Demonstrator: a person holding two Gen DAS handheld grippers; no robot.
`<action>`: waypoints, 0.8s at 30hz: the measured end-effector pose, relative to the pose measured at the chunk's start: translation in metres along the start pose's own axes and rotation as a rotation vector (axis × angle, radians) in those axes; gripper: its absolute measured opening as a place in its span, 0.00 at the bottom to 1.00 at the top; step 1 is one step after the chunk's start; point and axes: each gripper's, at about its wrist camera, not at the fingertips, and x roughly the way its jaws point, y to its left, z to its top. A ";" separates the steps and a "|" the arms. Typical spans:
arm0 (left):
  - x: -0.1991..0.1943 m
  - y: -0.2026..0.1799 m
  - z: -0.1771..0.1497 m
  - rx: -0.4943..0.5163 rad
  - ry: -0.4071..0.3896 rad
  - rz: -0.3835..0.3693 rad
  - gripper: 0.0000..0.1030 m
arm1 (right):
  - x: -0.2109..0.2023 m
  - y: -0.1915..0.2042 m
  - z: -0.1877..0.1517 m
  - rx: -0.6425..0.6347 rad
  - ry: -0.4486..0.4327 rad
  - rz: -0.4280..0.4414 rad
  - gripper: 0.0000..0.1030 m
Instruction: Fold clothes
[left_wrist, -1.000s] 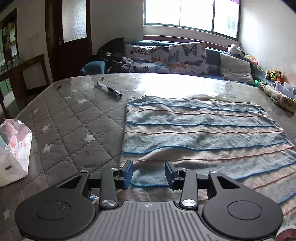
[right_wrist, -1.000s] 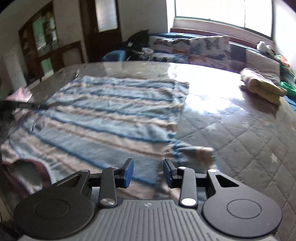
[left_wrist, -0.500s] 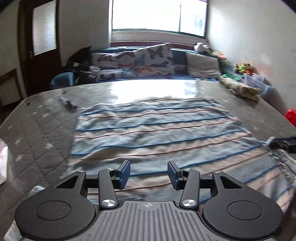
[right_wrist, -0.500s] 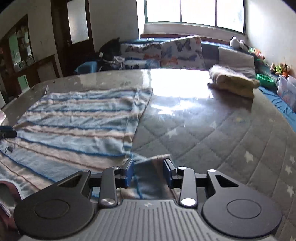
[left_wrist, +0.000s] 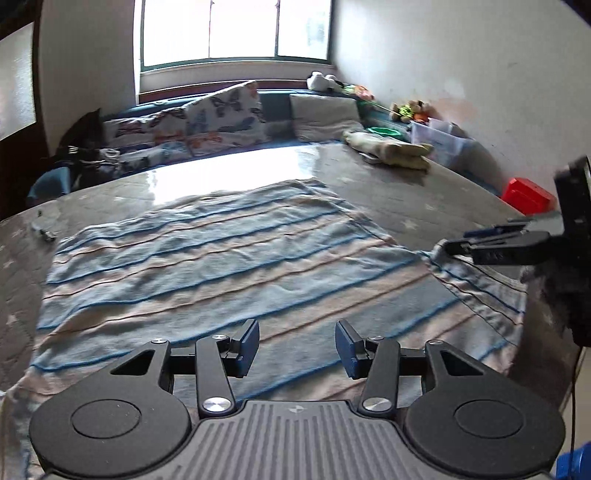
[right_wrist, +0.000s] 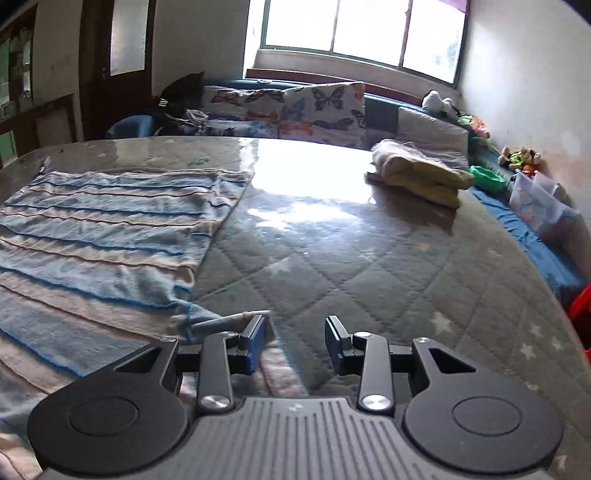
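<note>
A blue, beige and white striped cloth (left_wrist: 229, 258) lies spread flat on the quilted grey bed (left_wrist: 413, 192). My left gripper (left_wrist: 297, 345) is open and empty, just above the cloth's near edge. In the left wrist view my right gripper (left_wrist: 458, 242) reaches in from the right, low over the cloth's lifted right edge. In the right wrist view my right gripper (right_wrist: 295, 341) is open, with the cloth's (right_wrist: 103, 236) rumpled right corner touching its left finger. Nothing is gripped.
A folded yellowish garment (right_wrist: 417, 171) lies at the far right of the bed (right_wrist: 369, 266). Butterfly cushions (left_wrist: 221, 114) line the far side under the window. A clear storage box (left_wrist: 439, 142) and a red object (left_wrist: 526, 195) stand by the right wall.
Both wrist views have swung to the right. My left gripper moved along the cloth's near edge toward its middle. My right gripper moved to the cloth's right corner, which is now bunched up.
</note>
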 end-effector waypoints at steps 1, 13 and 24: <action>0.001 -0.005 0.000 0.009 0.004 -0.012 0.48 | -0.001 -0.001 0.000 0.001 -0.001 -0.002 0.33; 0.014 -0.052 -0.004 0.100 0.032 -0.110 0.48 | -0.053 -0.031 -0.036 0.114 0.048 0.067 0.34; 0.023 -0.084 -0.002 0.157 0.038 -0.151 0.48 | -0.064 -0.034 -0.060 0.174 0.065 0.041 0.33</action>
